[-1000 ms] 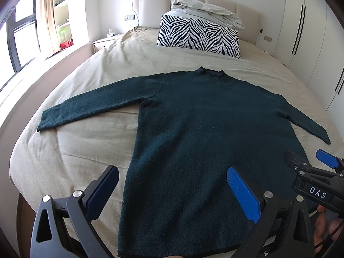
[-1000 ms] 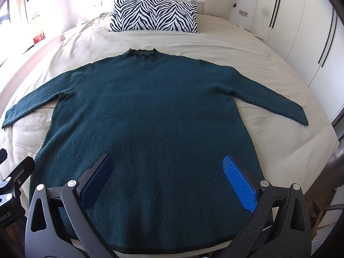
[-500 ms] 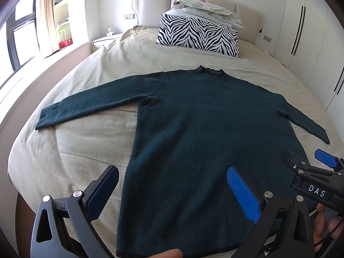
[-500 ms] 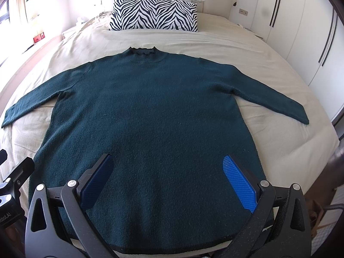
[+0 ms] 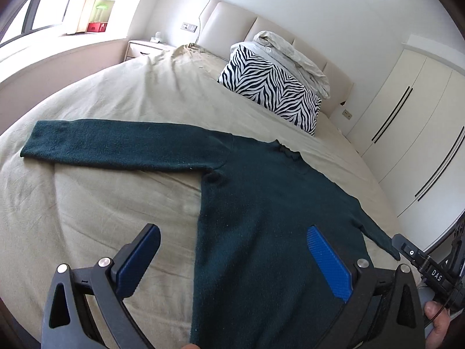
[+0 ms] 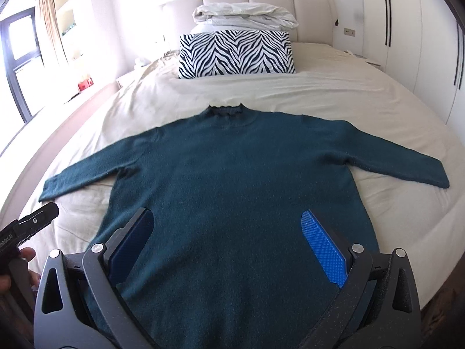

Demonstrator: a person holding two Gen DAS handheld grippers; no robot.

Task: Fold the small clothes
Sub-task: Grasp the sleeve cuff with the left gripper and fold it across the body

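Note:
A dark green long-sleeved sweater (image 6: 232,180) lies flat on the bed, front up, collar toward the headboard, both sleeves spread out. It also shows in the left wrist view (image 5: 261,209), where its left sleeve (image 5: 116,145) stretches to the left. My left gripper (image 5: 232,261) is open and empty above the sweater's lower left side. My right gripper (image 6: 226,244) is open and empty above the lower middle of the sweater. Neither gripper touches the cloth.
The beige bed sheet (image 6: 363,101) surrounds the sweater. A zebra-print pillow (image 6: 235,53) with a folded white duvet (image 6: 244,16) on it stands at the headboard. White wardrobes (image 5: 407,133) stand on the right, a window and nightstand (image 5: 142,49) on the left.
The left gripper has swung left and tilted, so its view now takes in the left sleeve. The right gripper has tilted up slightly. The sweater has not moved.

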